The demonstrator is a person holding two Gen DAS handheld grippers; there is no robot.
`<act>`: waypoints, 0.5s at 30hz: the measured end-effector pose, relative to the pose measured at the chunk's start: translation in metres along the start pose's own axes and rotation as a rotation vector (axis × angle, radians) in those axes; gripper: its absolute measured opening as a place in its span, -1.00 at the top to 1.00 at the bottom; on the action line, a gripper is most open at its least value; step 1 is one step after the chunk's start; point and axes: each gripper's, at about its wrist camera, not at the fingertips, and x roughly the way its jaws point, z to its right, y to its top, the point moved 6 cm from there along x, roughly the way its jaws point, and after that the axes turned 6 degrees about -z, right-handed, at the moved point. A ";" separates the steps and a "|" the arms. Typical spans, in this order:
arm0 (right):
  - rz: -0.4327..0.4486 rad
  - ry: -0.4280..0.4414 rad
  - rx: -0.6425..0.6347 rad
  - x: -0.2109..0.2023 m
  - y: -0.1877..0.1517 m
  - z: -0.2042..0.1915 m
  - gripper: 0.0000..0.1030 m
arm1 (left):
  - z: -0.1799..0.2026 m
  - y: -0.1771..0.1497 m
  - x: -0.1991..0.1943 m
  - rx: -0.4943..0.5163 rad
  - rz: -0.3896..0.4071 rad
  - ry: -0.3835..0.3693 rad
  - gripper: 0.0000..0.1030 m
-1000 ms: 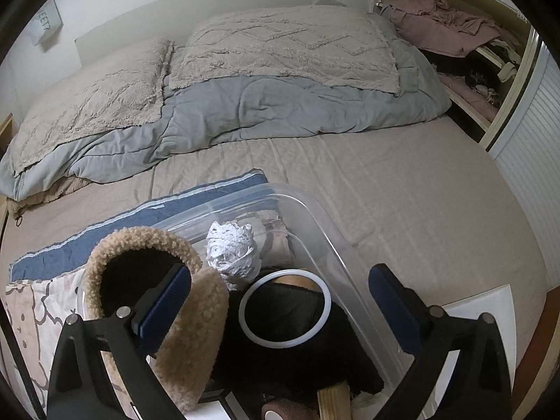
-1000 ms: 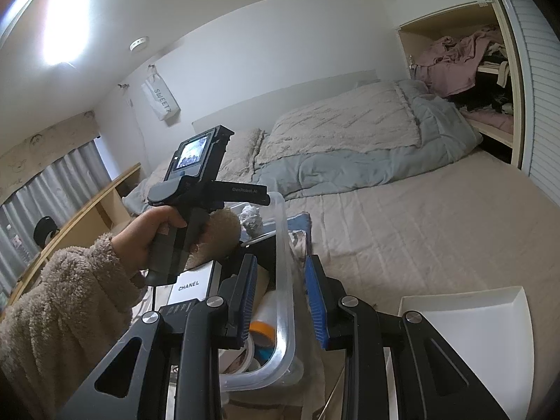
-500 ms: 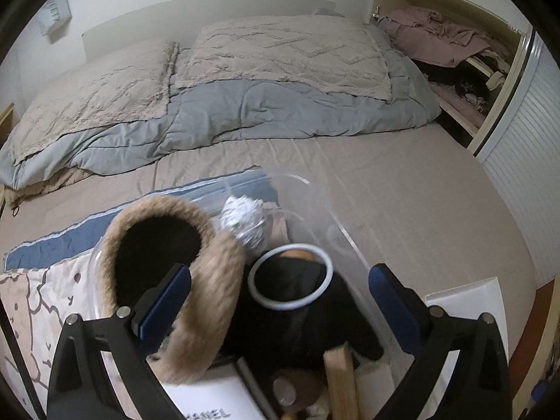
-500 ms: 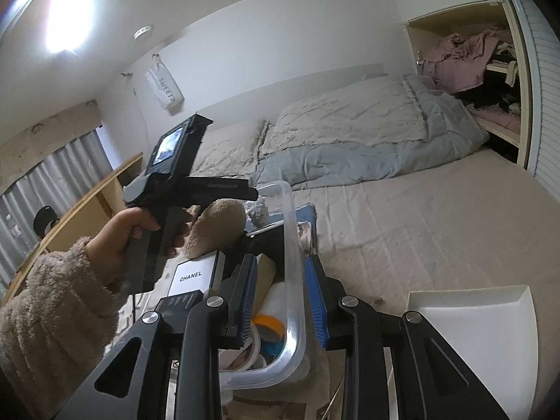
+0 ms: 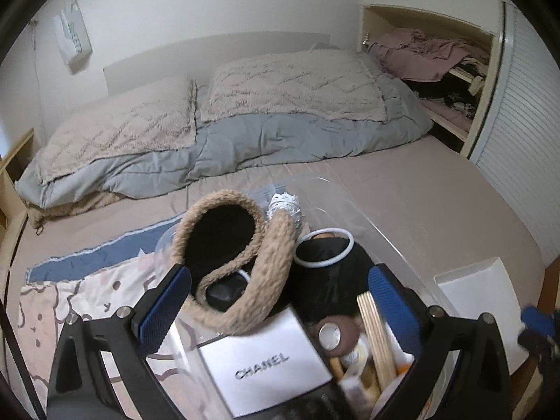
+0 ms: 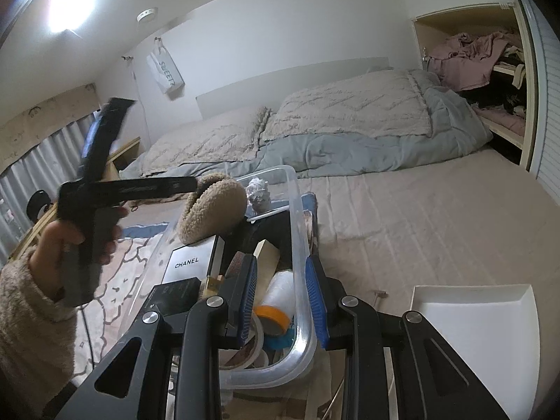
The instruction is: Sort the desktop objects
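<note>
A clear plastic bin stands on the bed and holds the sorted objects. Inside it are a fuzzy tan slipper, a foil ball, a white ring, a white CHANEL box and a wooden block. My left gripper hovers above the bin, open wide and holding nothing. In the right wrist view a hand carries that left gripper beside the slipper. My right gripper straddles the bin's near wall, shut on its rim. Tape rolls lie just inside.
A shallow white tray sits on the sheet to the right of the bin. A patterned blanket lies to the left. A grey duvet and pillows cover the far bed. An open closet shelf of clothes is at the far right.
My left gripper pulled back and rose over the bin, still open, so the CHANEL box and wooden block came into its view. The right gripper kept its hold on the rim.
</note>
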 end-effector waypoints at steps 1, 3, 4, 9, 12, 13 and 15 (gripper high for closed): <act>0.002 -0.007 -0.003 0.000 0.000 -0.002 0.44 | -0.002 -0.003 -0.005 0.005 0.010 -0.007 -0.98; 0.012 -0.018 -0.015 -0.001 0.000 -0.007 0.44 | -0.006 -0.010 -0.014 0.008 0.029 -0.020 -0.98; 0.013 -0.022 -0.022 0.000 0.000 -0.010 0.44 | -0.008 -0.013 -0.018 0.009 0.034 -0.029 -0.98; 0.025 -0.015 -0.060 -0.002 -0.001 -0.025 0.44 | -0.025 -0.032 -0.039 0.026 0.066 -0.060 -0.98; 0.056 -0.034 -0.083 -0.011 0.001 -0.034 0.44 | -0.039 -0.042 -0.054 0.039 0.098 -0.067 -0.98; 0.062 -0.037 -0.085 -0.012 0.002 -0.037 0.44 | -0.042 -0.045 -0.058 0.041 0.105 -0.068 -0.98; 0.083 -0.029 -0.082 -0.017 0.005 -0.045 0.44 | -0.054 -0.050 -0.067 0.053 0.118 -0.065 -0.98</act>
